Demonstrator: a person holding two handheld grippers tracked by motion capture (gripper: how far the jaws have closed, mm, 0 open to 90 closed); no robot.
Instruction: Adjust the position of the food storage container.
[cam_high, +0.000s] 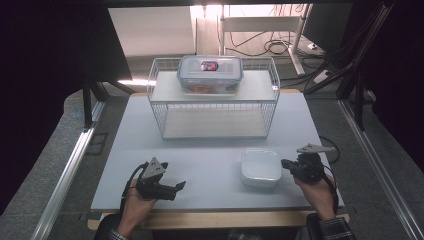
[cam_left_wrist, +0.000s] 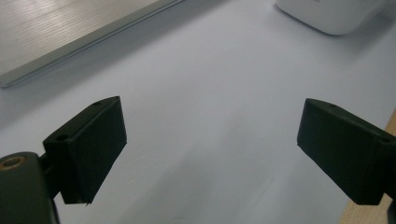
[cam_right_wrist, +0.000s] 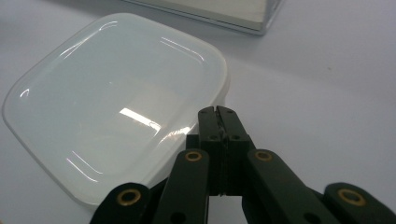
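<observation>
White dish (cam_high: 260, 167): glossy, smooth, ceramic-looking; a shallow square with rounded corners and a raised rim. Highlights streak its inner surface in the right gripper view (cam_right_wrist: 116, 112).
Dish position: flat on the tabletop (cam_high: 210, 160), near the front edge, right of the middle, in front of the wire basket and apart from it.
Dish axis: nearly as wide as it is deep, so no clear long axis; its hollow faces up, and its sides run roughly square with the tabletop edges.
Tabletop: matte, pale grey-blue, smooth board with a wooden front edge.
Right gripper (cam_high: 286, 163): black, jointed metal links with brass-coloured pivots; its jaws are pressed together with nothing between them. In the right gripper view (cam_right_wrist: 218, 112) the tips lie over the near corner of the dish rim; whether they touch it I cannot tell. It points leftward toward the dish in the high view.
Left gripper (cam_high: 180, 185): black, blocky flat pads, matte; its jaws stand wide apart over bare tabletop with nothing between them (cam_left_wrist: 210, 144). It points to the right, toward the dish, well apart from it.
Wire basket (cam_high: 165, 122): white, thin-wire grid, box-shaped, lying at the back of the tabletop with a flat top.
Plastic container (cam_high: 210, 74): clear, rectangular with rounded corners and a blue-edged clip lid; it sits on top of the wire basket, its long side across the tabletop. Reddish contents show through, too small to tell.
</observation>
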